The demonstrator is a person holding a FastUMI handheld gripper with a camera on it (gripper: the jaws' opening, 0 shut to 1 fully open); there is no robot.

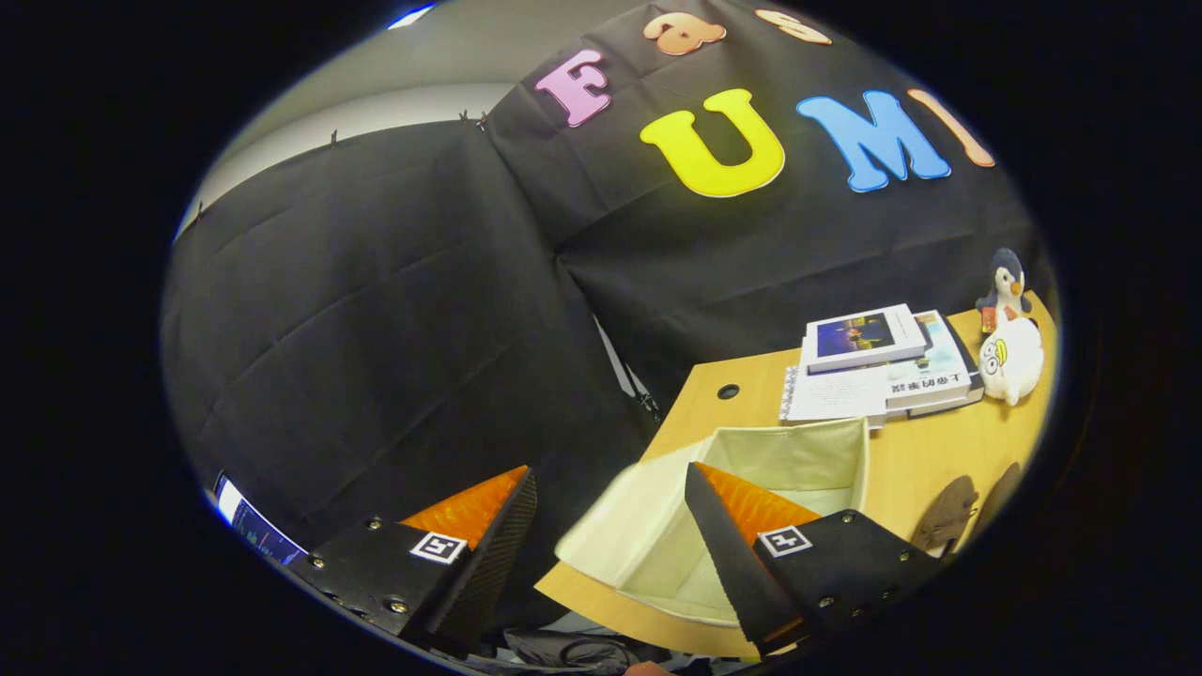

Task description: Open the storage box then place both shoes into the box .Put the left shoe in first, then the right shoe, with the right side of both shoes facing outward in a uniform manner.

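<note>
A cream fabric storage box point(798, 457) stands open near the corner of the wooden table point(925, 451), its pale inside showing. My gripper point(608, 471) is open and holds nothing. One finger hangs over the box's near side and the other is off the table edge, in front of the black cloth. A brown shoe point(947, 512) lies on the table beside the box, on the far side from the gripper's gap. A second dark shoe point(1001, 488) lies just past it, partly cut off. I cannot tell which shoe is left or right.
A stack of books point(878, 361) lies beyond the box. A penguin toy point(1005, 286) and a white plush point(1012, 360) sit past the books. A round cable hole point(728, 391) is in the table behind the box. The table edge drops away below the fingers.
</note>
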